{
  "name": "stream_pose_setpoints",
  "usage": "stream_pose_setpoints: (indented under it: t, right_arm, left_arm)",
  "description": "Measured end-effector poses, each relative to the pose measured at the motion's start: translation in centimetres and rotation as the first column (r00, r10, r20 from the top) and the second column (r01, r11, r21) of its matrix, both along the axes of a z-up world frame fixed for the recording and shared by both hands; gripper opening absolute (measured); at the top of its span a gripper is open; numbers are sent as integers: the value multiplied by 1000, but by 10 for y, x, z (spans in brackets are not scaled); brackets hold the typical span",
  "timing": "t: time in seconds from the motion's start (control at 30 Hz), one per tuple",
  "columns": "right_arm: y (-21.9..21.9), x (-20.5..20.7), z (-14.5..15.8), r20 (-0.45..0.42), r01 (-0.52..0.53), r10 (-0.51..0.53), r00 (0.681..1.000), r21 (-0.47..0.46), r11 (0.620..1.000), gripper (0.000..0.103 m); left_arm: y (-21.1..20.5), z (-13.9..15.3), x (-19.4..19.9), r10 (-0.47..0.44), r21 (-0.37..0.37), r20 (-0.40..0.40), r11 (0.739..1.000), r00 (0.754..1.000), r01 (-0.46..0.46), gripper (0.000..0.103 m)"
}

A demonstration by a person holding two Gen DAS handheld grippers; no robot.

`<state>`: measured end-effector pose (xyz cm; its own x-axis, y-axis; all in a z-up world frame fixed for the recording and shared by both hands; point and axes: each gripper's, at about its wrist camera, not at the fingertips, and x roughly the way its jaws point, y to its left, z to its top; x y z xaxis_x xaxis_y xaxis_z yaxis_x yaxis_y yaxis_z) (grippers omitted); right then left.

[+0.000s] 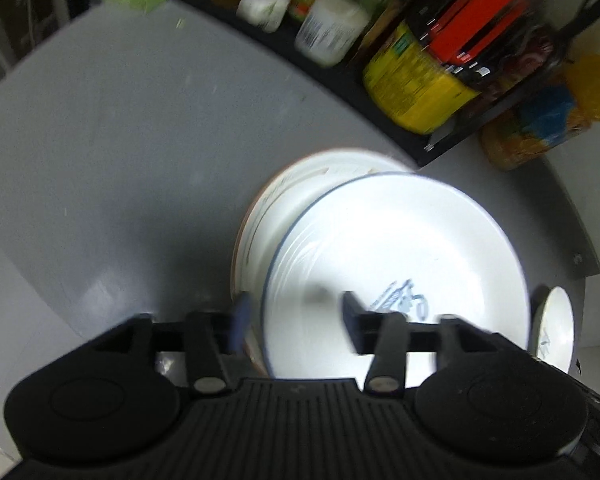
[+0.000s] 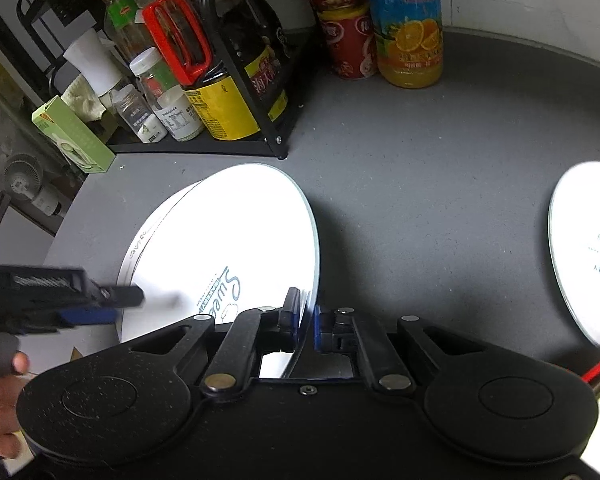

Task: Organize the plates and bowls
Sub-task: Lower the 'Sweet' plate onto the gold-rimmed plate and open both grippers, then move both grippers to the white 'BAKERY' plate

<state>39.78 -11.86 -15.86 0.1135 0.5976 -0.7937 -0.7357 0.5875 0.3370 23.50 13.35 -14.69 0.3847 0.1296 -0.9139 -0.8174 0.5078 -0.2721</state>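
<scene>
A white plate with a blue rim and blue print [image 1: 396,248] hangs tilted over a second white plate with a brownish rim [image 1: 284,196] on the grey counter. My right gripper [image 2: 308,316] is shut on the near rim of the tilted plate [image 2: 236,240], which leans over the lower plate [image 2: 136,248]. My left gripper [image 1: 296,320] is open, and its fingers straddle the tilted plate's left edge without closing; this view is blurred. From the right wrist view the left gripper [image 2: 128,304] comes in from the left, held by a hand [image 2: 0,384].
A black wire rack [image 2: 276,136] with sauce bottles and jars stands at the back, with a green box [image 2: 72,140] to its left. Red cans [image 2: 344,40] and an orange juice bottle [image 2: 412,24] stand by the wall. Another printed plate [image 2: 588,256] lies at the right.
</scene>
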Motion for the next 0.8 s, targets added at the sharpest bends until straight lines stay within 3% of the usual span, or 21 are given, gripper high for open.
stream_pose_setpoints:
  t: [0.1,0.23,0.7,0.8]
  right_arm:
    - [2,1,-3,-9,6,-6,1000,-10,1000,7]
    - [2,1,-7,-21,7,-7,1000,-13,1000,7]
    - [12,2,-18,-27,-5,4,1000,-48,999,11]
    - [14,4,-21,-41,-15,13,999,-49,999,12]
  left_arm:
    - [2,12,-1,-6,37,3,999,1000,6,67]
    - [9,12,-6,21,57,-4,998,1000,-21,69]
    - [24,-24,-20,117,29,-65,993,991,-115,70]
    - [29,-27,-25,145,11,-39,989,989,-144,70]
